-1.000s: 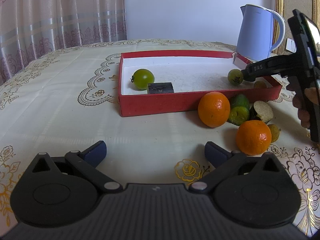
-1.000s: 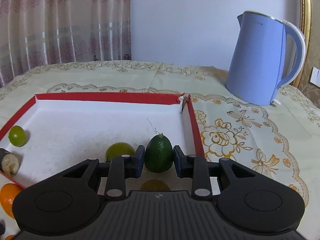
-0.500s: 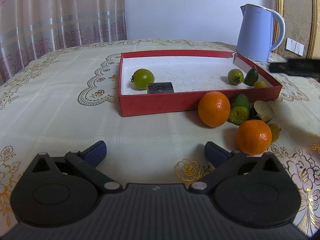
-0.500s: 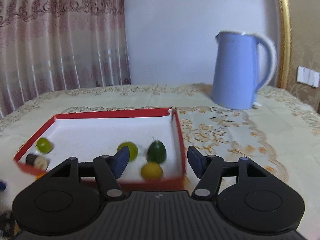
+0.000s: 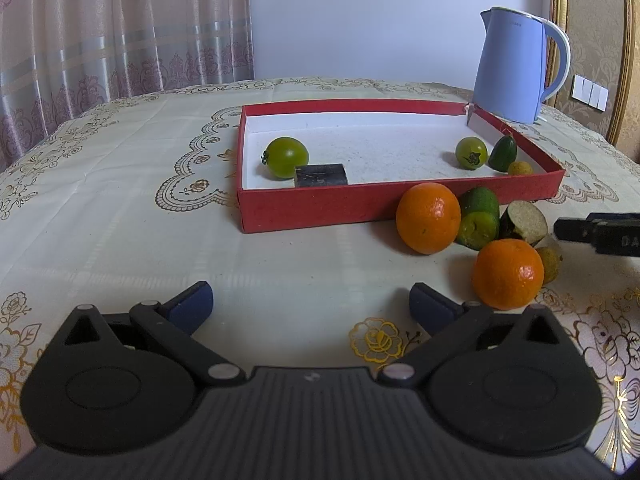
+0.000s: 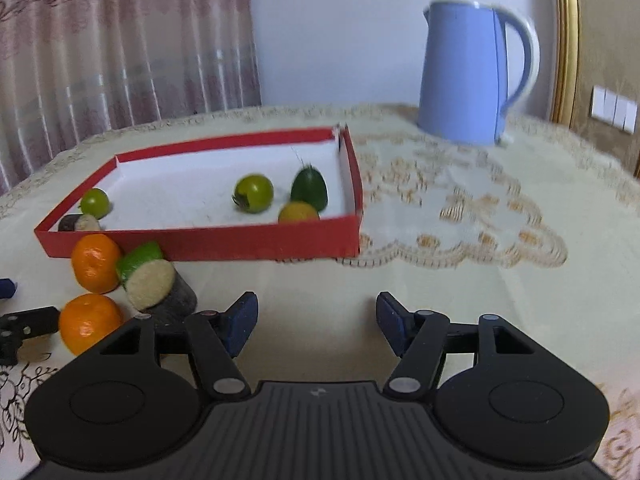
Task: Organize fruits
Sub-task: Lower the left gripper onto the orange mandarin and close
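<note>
The red box (image 5: 320, 208) holds two green tomatoes (image 5: 287, 157) (image 5: 472, 153), a dark cut piece (image 5: 320, 175), a dark green fruit (image 6: 309, 190) and a small yellow fruit (image 6: 298, 213). In front of the box lie two oranges (image 5: 428, 218) (image 5: 508, 274), green fruits (image 5: 478, 212) and a cut dark piece (image 6: 154, 288). My left gripper (image 5: 310, 306) stands open over bare cloth. My right gripper (image 6: 318, 318) hangs before the box's right corner, its jaws opening with nothing between them; one of its fingers (image 5: 600, 232) shows right of the pile.
A blue kettle (image 5: 516, 66) stands behind the box at the back right. A patterned cloth (image 6: 480, 240) covers the table. Curtains hang at the back left, and a gold frame edges the wall on the right.
My right gripper let go of the dark green fruit inside the box, opened, and drew back out toward the near side. The left gripper has not moved.
</note>
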Demonstrator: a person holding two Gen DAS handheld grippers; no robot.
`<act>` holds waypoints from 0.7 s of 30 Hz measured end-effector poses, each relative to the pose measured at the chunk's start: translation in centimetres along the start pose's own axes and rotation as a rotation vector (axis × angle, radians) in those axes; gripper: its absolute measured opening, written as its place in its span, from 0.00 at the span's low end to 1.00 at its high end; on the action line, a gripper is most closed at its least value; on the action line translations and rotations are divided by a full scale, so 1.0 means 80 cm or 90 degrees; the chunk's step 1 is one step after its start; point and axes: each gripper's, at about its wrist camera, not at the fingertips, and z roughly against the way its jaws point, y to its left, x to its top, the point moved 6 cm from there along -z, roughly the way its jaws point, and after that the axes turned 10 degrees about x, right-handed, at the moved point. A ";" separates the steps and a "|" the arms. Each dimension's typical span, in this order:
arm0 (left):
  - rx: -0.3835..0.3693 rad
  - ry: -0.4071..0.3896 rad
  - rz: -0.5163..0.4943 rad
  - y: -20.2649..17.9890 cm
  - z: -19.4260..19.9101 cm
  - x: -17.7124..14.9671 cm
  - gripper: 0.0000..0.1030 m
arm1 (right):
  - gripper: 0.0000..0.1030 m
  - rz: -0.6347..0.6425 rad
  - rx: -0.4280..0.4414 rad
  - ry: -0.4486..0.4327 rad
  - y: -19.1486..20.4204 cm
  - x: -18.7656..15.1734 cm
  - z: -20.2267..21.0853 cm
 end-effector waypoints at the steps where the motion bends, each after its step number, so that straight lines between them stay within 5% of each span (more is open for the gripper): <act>1: 0.001 -0.001 0.000 0.000 0.000 0.000 1.00 | 0.74 -0.003 0.005 -0.008 0.000 0.000 0.003; 4: 0.008 -0.009 0.003 0.001 0.003 -0.001 1.00 | 0.89 -0.010 0.005 0.006 -0.001 -0.004 -0.002; 9: -0.034 -0.001 0.071 0.004 0.021 0.007 1.00 | 0.91 -0.004 0.004 0.011 0.000 -0.005 -0.004; 21: -0.107 0.036 0.076 -0.051 0.039 0.029 1.00 | 0.92 0.016 -0.009 0.024 0.004 -0.006 -0.007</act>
